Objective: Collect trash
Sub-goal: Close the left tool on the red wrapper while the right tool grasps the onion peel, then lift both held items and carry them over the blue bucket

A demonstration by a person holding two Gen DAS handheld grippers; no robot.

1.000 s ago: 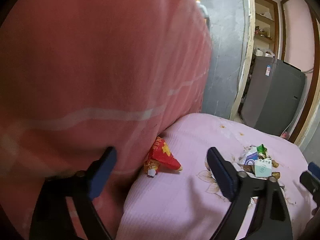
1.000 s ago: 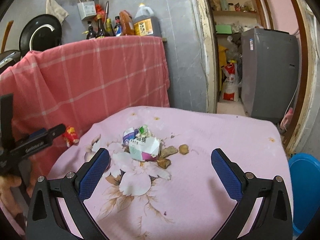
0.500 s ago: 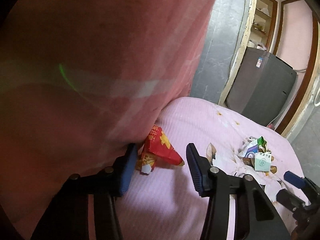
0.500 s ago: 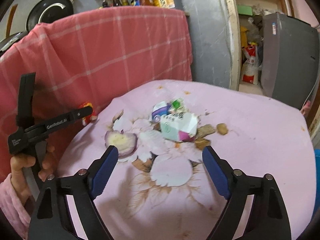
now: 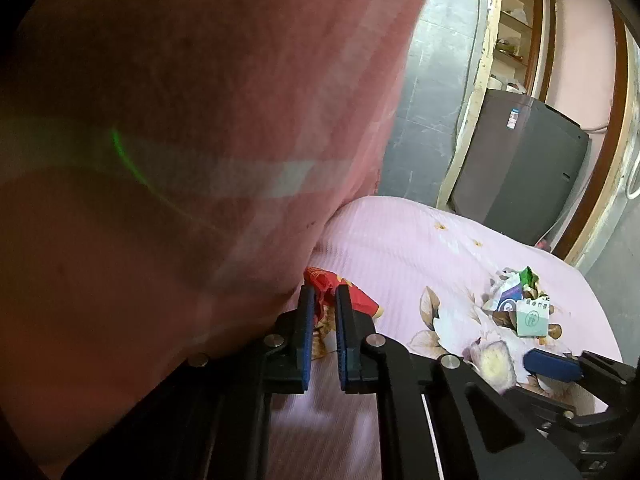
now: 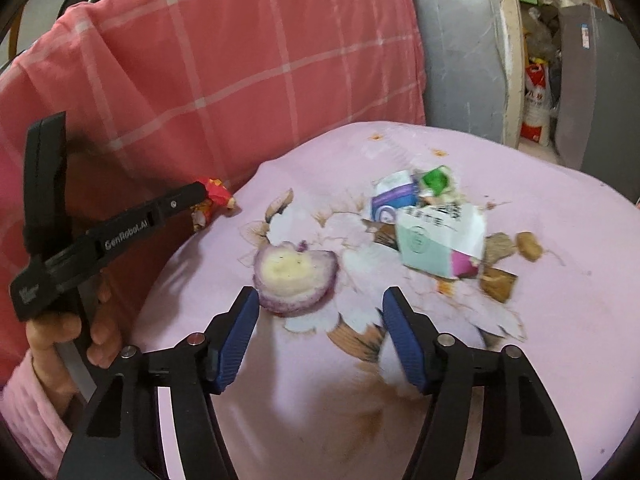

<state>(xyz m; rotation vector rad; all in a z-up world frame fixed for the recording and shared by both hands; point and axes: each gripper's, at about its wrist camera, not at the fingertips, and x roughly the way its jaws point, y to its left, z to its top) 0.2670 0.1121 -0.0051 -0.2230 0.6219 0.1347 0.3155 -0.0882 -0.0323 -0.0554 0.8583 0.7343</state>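
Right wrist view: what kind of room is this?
Probably a lived-in home kitchen or dining corner: a table under a pink floral cloth strewn with food scraps such as a purple onion slice, and a storage alcove with a red-and-white sack.

I see a grey tiled wall behind a red checked cloth. A dark grey appliance, perhaps a washing machine, stands in a doorway beside wooden shelves. A pink floral sheet covers the surface.
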